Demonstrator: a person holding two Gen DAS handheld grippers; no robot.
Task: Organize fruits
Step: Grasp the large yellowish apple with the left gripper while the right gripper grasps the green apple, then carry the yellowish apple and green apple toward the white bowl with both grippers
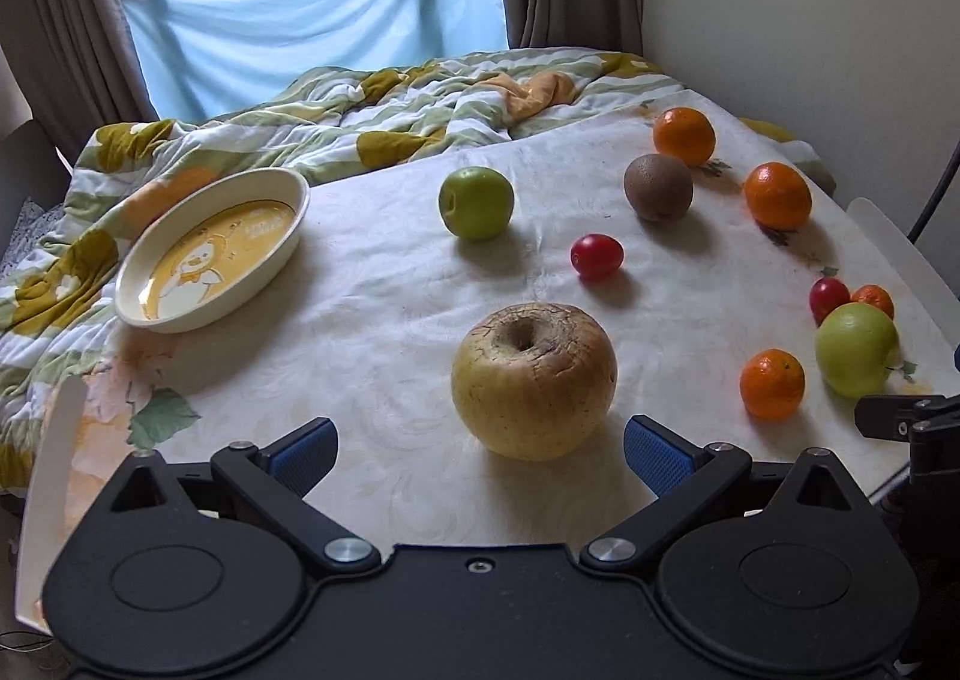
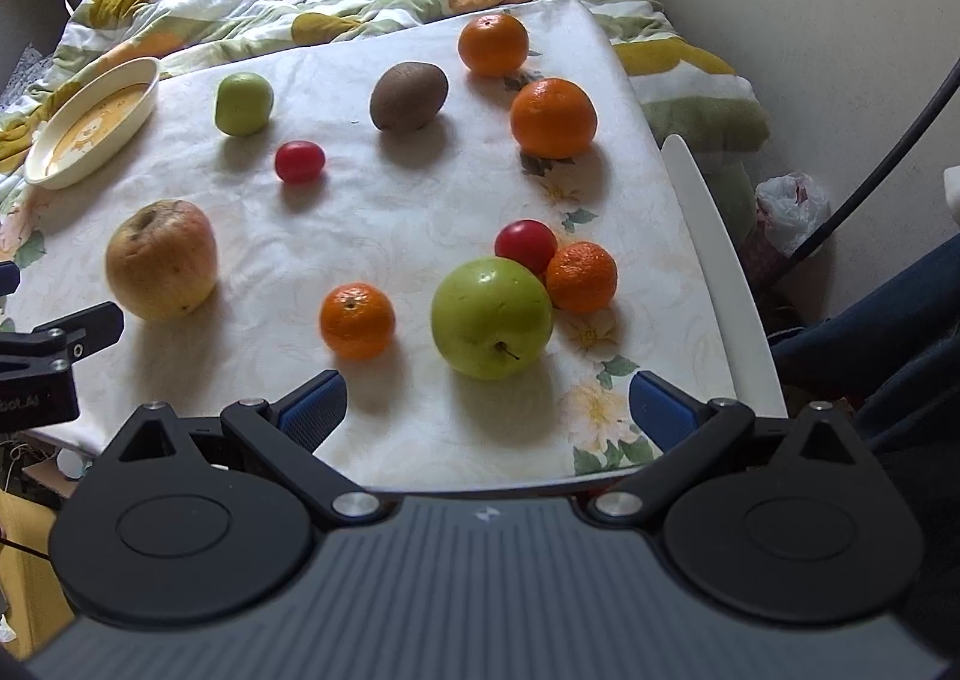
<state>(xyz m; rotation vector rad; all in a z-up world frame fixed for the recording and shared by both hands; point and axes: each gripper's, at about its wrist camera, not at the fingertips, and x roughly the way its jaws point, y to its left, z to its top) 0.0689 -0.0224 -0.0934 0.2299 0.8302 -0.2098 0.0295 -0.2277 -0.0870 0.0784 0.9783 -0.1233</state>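
Fruits lie scattered on a white floral cloth. My left gripper is open, just in front of a wrinkled yellow apple, which also shows in the right wrist view. My right gripper is open, just before a large green apple. Around lie a small green apple, a kiwi, cherry tomatoes, and several oranges. An empty yellow duck-print dish sits at the far left.
A rumpled green-and-yellow quilt lies behind the cloth. A wall stands at the right. A white board edge borders the table's right side; a plastic bag lies beyond it.
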